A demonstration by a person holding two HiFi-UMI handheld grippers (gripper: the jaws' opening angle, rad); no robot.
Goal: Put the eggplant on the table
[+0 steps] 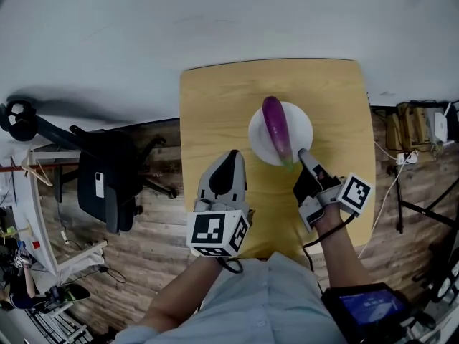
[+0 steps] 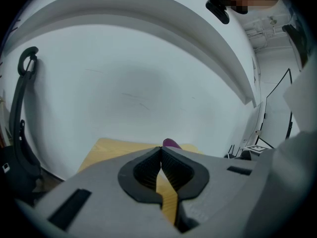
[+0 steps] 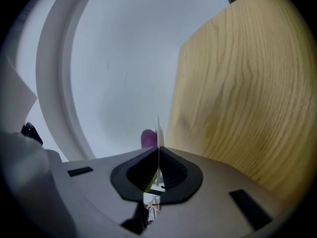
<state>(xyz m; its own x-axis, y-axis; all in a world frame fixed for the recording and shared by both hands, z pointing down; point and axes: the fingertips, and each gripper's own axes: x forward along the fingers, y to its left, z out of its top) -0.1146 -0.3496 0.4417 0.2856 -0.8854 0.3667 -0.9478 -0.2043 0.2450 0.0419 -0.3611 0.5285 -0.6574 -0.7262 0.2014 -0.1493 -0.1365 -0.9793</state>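
A purple eggplant [image 1: 276, 129] lies on a round white plate [image 1: 301, 120] over the light wooden table [image 1: 215, 106]. My right gripper [image 1: 301, 153] is turned on its side at the plate's near rim. In the right gripper view its jaws [image 3: 158, 148] are shut on the thin plate edge [image 3: 158, 128], with the eggplant [image 3: 148, 138] to one side and the table [image 3: 237, 83] to the other. I cannot tell whether the plate rests on the table. My left gripper [image 1: 233, 155] hovers left of the plate, shut and empty [image 2: 161, 150]. The eggplant tip [image 2: 172, 143] shows beyond it.
A black office chair [image 1: 107, 178] stands left of the table on the wooden floor. Boxes and cables [image 1: 412, 127] crowd the right side. A white wall runs behind the table. A dark screen device [image 1: 366, 307] is by the person's right arm.
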